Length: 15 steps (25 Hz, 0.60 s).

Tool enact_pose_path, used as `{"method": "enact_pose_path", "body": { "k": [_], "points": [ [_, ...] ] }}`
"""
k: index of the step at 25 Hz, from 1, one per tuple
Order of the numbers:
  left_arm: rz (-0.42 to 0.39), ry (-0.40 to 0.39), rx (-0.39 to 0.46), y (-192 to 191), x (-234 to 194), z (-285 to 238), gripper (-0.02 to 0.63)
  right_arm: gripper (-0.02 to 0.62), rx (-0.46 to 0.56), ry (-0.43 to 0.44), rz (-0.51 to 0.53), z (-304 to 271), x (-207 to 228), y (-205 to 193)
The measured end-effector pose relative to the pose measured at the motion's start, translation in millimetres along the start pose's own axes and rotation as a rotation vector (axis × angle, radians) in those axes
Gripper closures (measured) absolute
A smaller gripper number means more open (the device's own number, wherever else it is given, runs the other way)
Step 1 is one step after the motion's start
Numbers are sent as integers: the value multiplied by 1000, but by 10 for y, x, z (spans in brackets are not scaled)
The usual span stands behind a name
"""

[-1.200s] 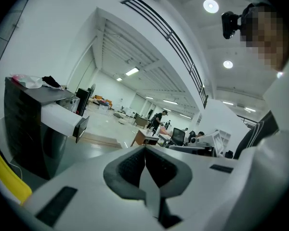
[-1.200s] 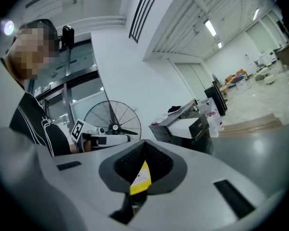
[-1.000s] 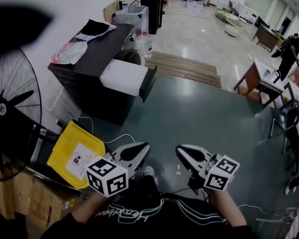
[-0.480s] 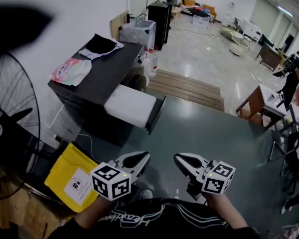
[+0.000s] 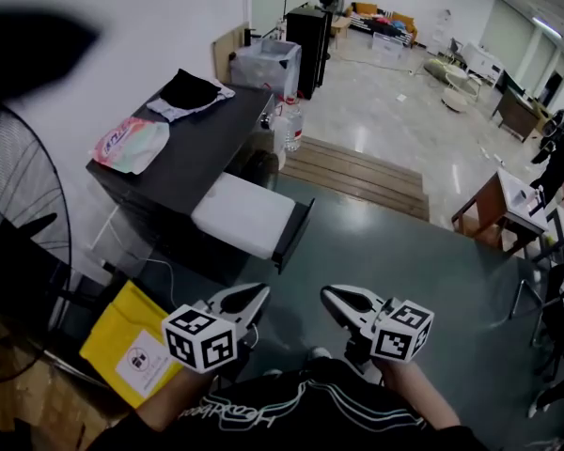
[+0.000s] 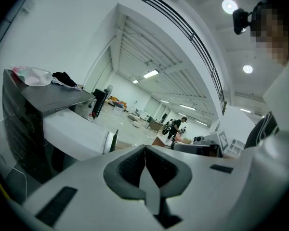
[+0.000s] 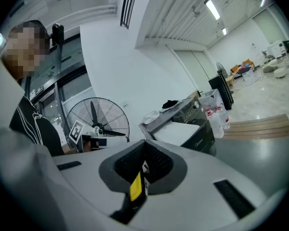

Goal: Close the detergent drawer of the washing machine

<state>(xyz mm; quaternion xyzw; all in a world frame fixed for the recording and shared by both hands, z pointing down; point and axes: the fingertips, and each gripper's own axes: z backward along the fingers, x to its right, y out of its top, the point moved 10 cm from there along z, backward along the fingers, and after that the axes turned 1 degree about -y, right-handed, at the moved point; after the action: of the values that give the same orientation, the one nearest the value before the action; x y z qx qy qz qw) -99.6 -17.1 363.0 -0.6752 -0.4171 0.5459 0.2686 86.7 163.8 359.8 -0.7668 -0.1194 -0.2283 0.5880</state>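
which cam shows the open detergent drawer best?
Head view: the detergent drawer shows whole from above, pulled out of the washing machine. Left gripper view shows it side-on, with its lower part hidden. Right gripper view shows it small and distant.

So the left tongs point(image 5: 251, 296) and right tongs point(image 5: 335, 298) are white shells with black tops, each with a white cube point(image 5: 200, 338) of black square markers. Up close the pads point(image 6: 130, 167) are dark grey and ribbed, with a yellow tab point(image 7: 135, 186) on the right one. Person wears a black top point(image 5: 301, 421) with white lettering and stripes.
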Motion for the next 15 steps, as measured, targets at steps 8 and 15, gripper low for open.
{"method": "enact_pose_path", "body": {
  "k": [8, 15],
  "points": [
    [26, 86, 34, 136, -163, -362, 581, 569, -77, 41, 37, -227, 640, 257],
    [104, 239, 70, 196, -337, -626, 581, 569, -205, 104, 102, -607, 1227, 442]
  ]
}}
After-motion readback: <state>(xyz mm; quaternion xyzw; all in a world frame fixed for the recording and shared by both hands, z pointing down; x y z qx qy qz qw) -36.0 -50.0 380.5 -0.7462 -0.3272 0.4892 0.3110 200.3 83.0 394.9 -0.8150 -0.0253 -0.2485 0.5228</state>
